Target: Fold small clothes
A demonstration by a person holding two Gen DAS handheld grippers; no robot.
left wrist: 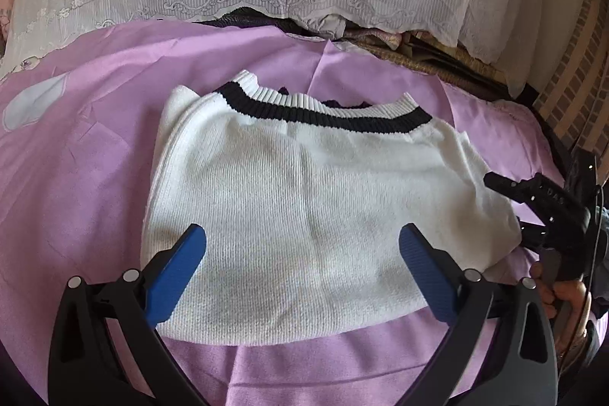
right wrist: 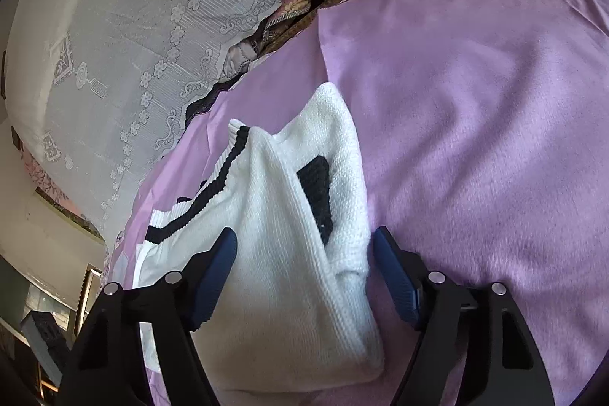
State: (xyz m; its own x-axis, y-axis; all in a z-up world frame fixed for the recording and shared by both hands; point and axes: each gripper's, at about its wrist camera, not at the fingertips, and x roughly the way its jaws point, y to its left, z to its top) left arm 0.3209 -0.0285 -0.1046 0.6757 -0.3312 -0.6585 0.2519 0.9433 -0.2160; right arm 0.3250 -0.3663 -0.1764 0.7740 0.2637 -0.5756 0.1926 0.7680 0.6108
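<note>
Sweater (left wrist: 304,215) in white knit lies folded on the purple sheet (left wrist: 95,158). We hold our left gripper (left wrist: 300,273) spread wide above its near edge, gripping nothing. Our right gripper (right wrist: 304,273) stands apart around a raised fold, pads not pressing.

Soft daylight, mild shadows, sharp centre, fisheye bending, dark vignetted corners
</note>
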